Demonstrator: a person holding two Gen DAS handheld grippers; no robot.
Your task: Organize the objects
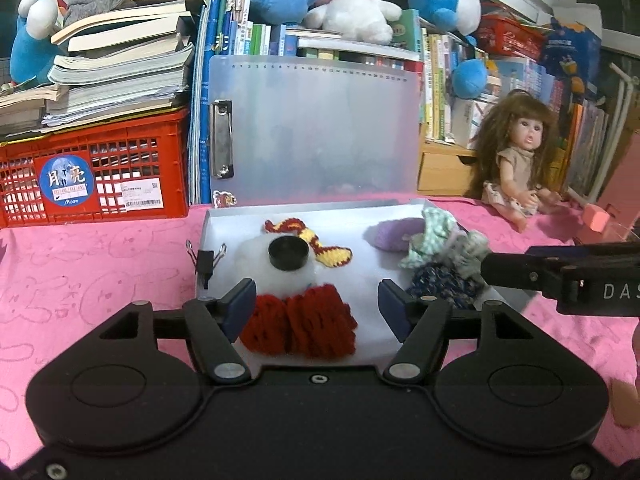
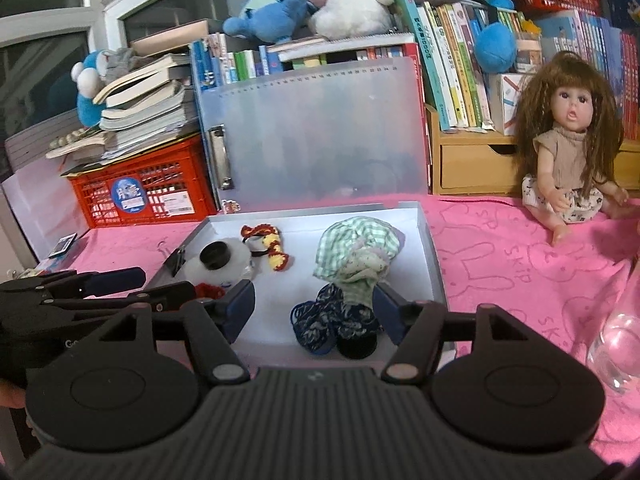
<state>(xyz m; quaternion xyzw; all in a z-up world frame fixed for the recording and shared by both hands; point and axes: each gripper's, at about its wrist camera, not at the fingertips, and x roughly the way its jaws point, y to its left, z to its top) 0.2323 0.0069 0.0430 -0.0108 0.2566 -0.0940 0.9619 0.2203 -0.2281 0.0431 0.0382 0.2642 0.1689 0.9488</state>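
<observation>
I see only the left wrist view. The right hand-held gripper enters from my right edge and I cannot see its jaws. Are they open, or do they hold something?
Observer: Open. The right hand-held gripper grips nothing; a dark blue patterned cloth lies in the box, seen between its fingers.
Operator: What is right of the box?
Observer: A clear glass vessel on the pink cloth.
Operator: Anything beside that blue cloth?
Observer: A black round thing at its near edge.
</observation>
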